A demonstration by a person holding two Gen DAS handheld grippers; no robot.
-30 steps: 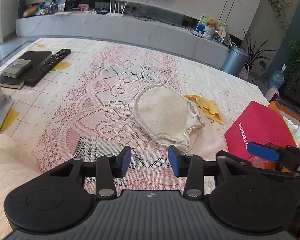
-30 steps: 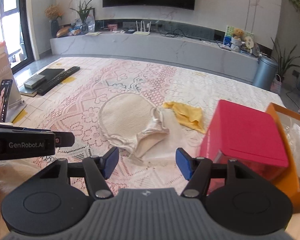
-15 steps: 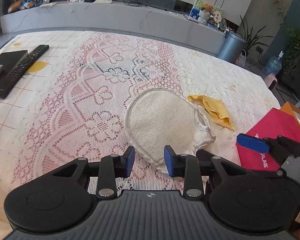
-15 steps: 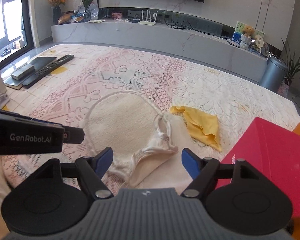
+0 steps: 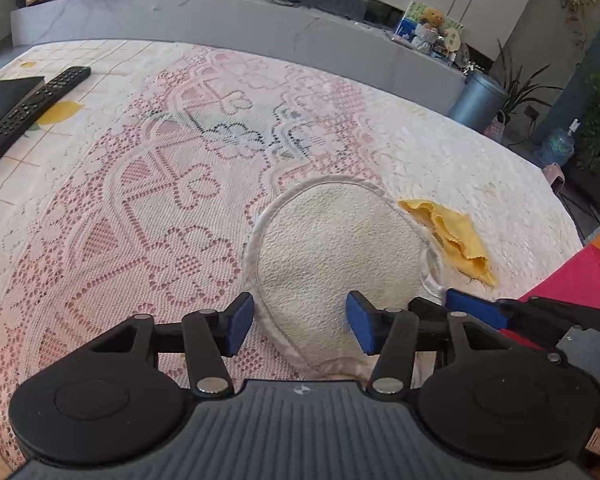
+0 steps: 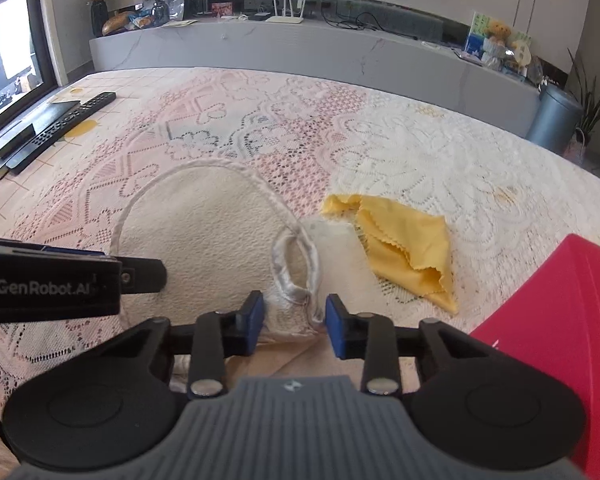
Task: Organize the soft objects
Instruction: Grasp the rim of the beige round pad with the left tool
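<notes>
A cream, round terry mitt (image 5: 332,248) with a satin-trimmed edge lies flat on the lace tablecloth; it also shows in the right wrist view (image 6: 204,248), its loop (image 6: 296,268) at the right side. A crumpled yellow cloth (image 5: 452,236) lies just right of it, also in the right wrist view (image 6: 404,240). My left gripper (image 5: 300,322) is open, its jaws straddling the mitt's near left edge. My right gripper (image 6: 294,318) is open, its jaws either side of the mitt's cuff by the loop.
A red box (image 6: 560,320) stands at the right, close to my right gripper. A black remote (image 5: 32,104) and a dark flat box (image 5: 4,92) lie at the far left. A grey bin (image 6: 552,116) stands beyond the table's far right edge.
Both grippers have moved forward and down onto the mitt. The left jaws narrowed, then opened wider around its edge. The right jaws have narrowed around the cuff.
</notes>
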